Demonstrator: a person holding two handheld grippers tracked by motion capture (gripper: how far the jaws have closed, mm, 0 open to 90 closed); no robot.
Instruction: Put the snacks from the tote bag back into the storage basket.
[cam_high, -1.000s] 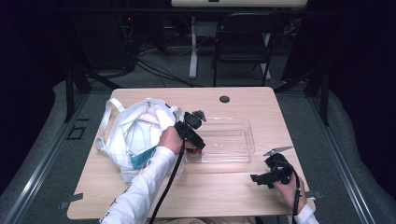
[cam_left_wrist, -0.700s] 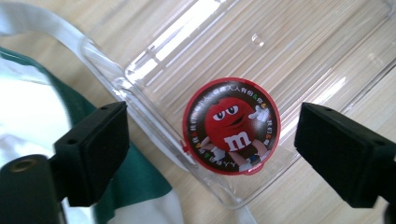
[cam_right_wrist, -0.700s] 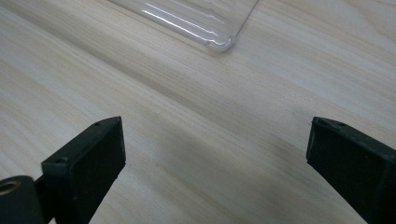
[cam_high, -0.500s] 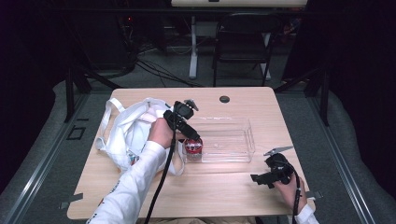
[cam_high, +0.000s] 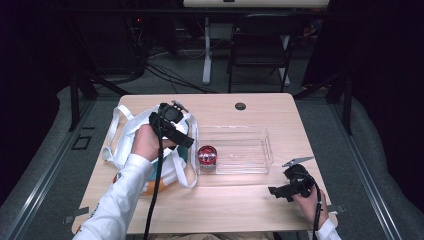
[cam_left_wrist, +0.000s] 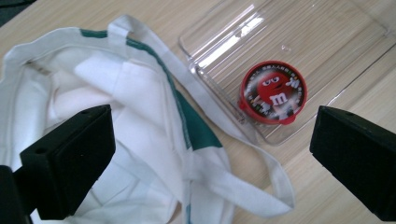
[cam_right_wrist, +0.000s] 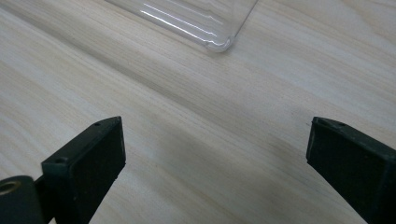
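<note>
The left gripper (cam_high: 172, 120) hangs above the white cloth bag (cam_high: 127, 137) at the left side of the wooden table (cam_high: 235, 200), held in the person's left hand (cam_high: 145, 142). Its jaws have just been opening and now stand spread wide, with nothing between them; in the left gripper view they frame the bag and the tray from above without touching either.

The red round tin (cam_left_wrist: 273, 92) lies flat, lid up, in the clear plastic tray (cam_left_wrist: 317, 37), tucked into the end of the tray nearest the bag. In the high view the tin (cam_high: 206, 155) sits at the left end of the tray (cam_high: 250, 150), just beside the bag's white strap (cam_left_wrist: 261, 158), which runs along the tray's edge and loops onto the bare wood.

The bag has a dark green band on it and lies open and rumpled, its mouth turned up toward the left gripper.

The right gripper (cam_high: 290, 187) rests low at the near right of the table in the right hand (cam_high: 307, 200), well apart from the tin. Its jaws are spread wide over bare wood, and a corner of the tray (cam_right_wrist: 219, 44) lies beyond them
</note>
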